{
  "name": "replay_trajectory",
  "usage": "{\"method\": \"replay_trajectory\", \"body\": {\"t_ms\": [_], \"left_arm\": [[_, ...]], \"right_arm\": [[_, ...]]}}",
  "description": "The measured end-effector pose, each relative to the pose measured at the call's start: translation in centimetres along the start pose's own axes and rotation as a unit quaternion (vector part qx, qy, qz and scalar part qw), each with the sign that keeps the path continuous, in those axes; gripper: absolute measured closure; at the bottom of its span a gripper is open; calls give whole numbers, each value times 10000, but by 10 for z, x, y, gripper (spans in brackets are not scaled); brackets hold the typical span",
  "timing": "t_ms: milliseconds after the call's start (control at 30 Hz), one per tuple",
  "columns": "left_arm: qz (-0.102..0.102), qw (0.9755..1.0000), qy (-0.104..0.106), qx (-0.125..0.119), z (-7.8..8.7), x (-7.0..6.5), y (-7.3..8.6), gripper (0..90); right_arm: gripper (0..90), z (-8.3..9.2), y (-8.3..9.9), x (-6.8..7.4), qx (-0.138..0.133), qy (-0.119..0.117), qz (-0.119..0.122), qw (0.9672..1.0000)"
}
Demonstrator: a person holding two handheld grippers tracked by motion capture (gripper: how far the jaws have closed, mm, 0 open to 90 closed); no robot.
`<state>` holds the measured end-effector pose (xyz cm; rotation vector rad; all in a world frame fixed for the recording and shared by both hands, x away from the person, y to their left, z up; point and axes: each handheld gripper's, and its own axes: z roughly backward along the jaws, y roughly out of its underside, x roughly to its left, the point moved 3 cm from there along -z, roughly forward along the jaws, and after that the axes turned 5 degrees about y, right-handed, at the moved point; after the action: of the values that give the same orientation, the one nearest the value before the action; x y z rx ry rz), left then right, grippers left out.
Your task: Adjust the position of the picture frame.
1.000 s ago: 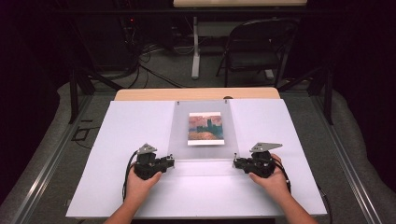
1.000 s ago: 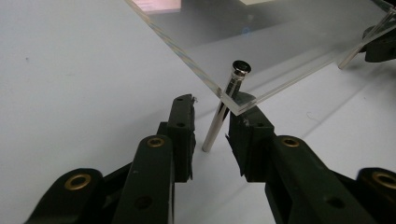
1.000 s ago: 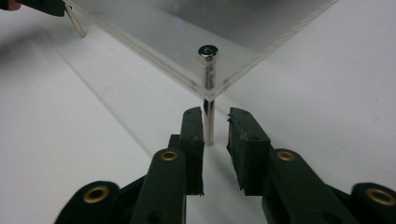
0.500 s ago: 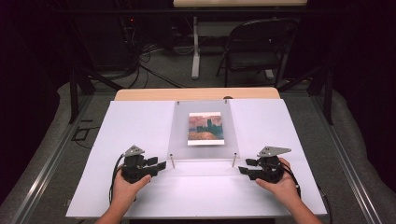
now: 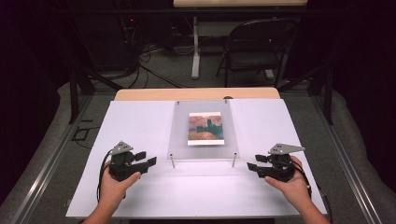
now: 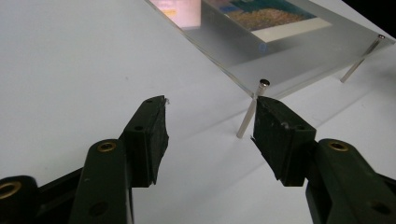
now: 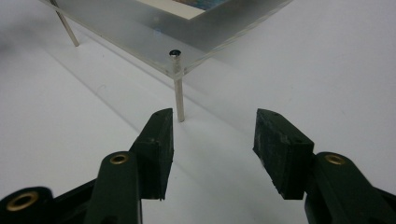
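A: Changed?

B: Both let go. Left gripper (image 5: pixel 150 162) and right gripper (image 5: pixel 252 166) pulled back from the clear frame's (image 5: pixel 203 151) near corners, out to 8 and 4 o'clock of it. A second ago right up against the near edge, one at each front leg.

A: Jaws?

B: Just been opening, both sets. Spread wide now, nothing between them. In left gripper view, near-left leg (image 6: pixel 251 109) ahead at about 1 o'clock, close by the right-hand jaw tip but not clamped. In right gripper view, near-right leg (image 7: pixel 177 87) ahead at 11 o'clock, just past the left-hand jaw tip, also free.

A: Frame location?

B: Centre of the white table (image 5: pixel 140 121), far half, 12 o'clock from the hands. Standing on thin metal legs, plate looks level, picture card (image 5: pixel 206 128) flat under the acrylic. Same spot as in the earlier frames, no shift visible.

A: Meaning for the job?

B: Reads as placement finished: frame set down, released, standing by itself. Probably just retreat left. Only risk worth noting: clipping a leg with an open jaw while backing off.
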<state>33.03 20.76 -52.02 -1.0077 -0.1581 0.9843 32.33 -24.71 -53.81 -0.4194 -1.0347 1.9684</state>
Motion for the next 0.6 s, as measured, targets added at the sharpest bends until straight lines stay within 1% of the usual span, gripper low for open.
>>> {"method": "replay_trajectory", "body": {"t_ms": [33,67,133,233,333,367,433,467,533,567,600], "left_arm": [[0,10000,0,0,0,0,0,459],[26,10000,50,-22,0,0,-2,459],[6,10000,38,-19,0,0,-5,459],[-23,10000,6,-56,0,-2,-10,456],[-3,10000,31,-70,-2,-4,-13,449],[-16,10000,52,-45,-3,-4,-15,447],[-9,10000,54,-20,-6,-5,-18,446],[-2,10000,95,0,-7,-5,-20,446],[21,10000,63,21,-9,-5,-24,447],[34,10000,79,3,-10,-4,-26,455],[64,9999,83,2,-12,-4,-29,455]], "right_arm": [[474,0,0,0,0,0,0,10000],[475,1,-3,1,-27,9,90,10000],[474,2,-5,2,-25,-5,99,9999],[472,2,-8,2,-29,-32,45,10000],[473,2,-11,2,-75,-26,3,10000],[478,3,-11,2,-84,-35,-43,9999],[491,3,-14,2,-99,-23,-52,9999],[499,4,-16,2,-112,8,-38,9999],[519,5,-20,1,-119,27,-45,9999],[536,5,-24,1,-108,45,-49,9999],[536,5,-24,1,-108,45,-49,9999]]}}
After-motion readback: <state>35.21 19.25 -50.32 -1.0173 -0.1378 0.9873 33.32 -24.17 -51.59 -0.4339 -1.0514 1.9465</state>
